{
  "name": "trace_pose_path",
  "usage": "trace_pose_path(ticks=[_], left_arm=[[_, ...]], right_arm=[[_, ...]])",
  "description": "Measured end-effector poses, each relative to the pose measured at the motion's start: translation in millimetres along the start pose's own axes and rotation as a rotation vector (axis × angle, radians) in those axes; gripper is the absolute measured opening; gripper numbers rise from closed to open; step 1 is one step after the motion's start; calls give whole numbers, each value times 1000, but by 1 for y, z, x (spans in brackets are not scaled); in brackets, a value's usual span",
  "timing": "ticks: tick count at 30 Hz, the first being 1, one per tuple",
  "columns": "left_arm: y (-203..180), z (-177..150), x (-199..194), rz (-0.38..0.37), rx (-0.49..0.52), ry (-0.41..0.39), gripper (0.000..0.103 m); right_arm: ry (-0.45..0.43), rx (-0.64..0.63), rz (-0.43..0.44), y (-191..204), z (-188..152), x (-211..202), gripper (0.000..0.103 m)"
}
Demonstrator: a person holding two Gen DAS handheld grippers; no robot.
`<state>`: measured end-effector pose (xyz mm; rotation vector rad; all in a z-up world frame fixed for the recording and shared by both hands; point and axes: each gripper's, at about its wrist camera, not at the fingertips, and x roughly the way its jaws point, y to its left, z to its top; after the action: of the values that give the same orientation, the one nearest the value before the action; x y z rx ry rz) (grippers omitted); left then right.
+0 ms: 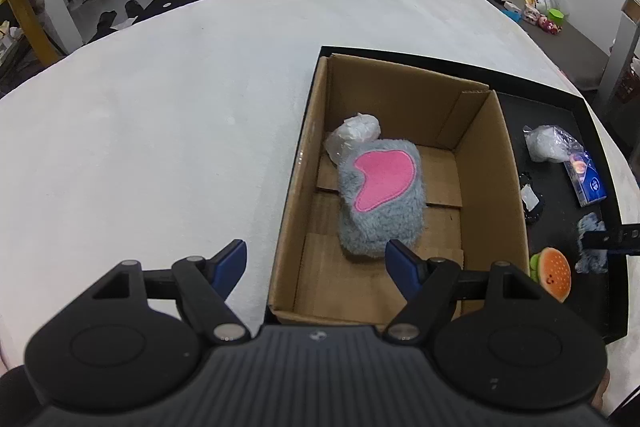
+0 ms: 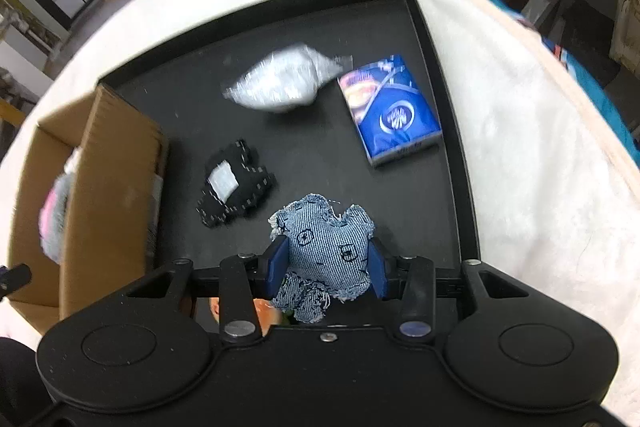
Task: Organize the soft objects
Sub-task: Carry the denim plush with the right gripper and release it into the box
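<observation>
A cardboard box (image 1: 500,167) stands in the left part of a black tray (image 1: 560,227). Inside it lie a grey plush with a pink patch (image 1: 380,203) and a clear plastic bag (image 1: 352,137). My left gripper (image 1: 316,263) is open and empty above the box's near left corner. My right gripper (image 2: 328,261) is shut on a denim plush toy (image 2: 328,239) and holds it above the tray (image 2: 440,67). The denim toy also shows in the left wrist view (image 1: 592,245). The box (image 2: 112,167) is to the left.
On the tray lie a clear plastic bag (image 2: 280,83), a blue tissue pack (image 2: 390,107), a black stitched pouch (image 2: 234,183) and an orange burger-like plush (image 1: 554,273). The tray sits on a white bed cover (image 1: 160,127). Furniture and clutter surround the bed.
</observation>
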<state>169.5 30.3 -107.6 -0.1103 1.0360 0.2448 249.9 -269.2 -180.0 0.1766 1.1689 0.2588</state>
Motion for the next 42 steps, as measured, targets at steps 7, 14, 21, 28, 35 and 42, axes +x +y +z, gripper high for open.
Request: trace_pose_path(ticks=[7,14,21,28,35,42], left_arm=[[7,2,1,-6,-10,-1,75],[13,2,8,-7,-22,4,75],[19,2,9,-22,-40,-8,75],[28,3,7,-49,-78,-28,71],[32,3,12,-74,-100,-24,52],[35,1,20,-90,-129,-10,24]], right_arm=[[-41,-7,16,4,7,-16,41],[-74,-42,39,27,13,-30,41],[-100,-80,46,56,26,-37,41],[-131,-136,45,89,33,-44,41],[-164,-172,65,120,41,-49,41],[-165,-222,74,155,46,-44,42]])
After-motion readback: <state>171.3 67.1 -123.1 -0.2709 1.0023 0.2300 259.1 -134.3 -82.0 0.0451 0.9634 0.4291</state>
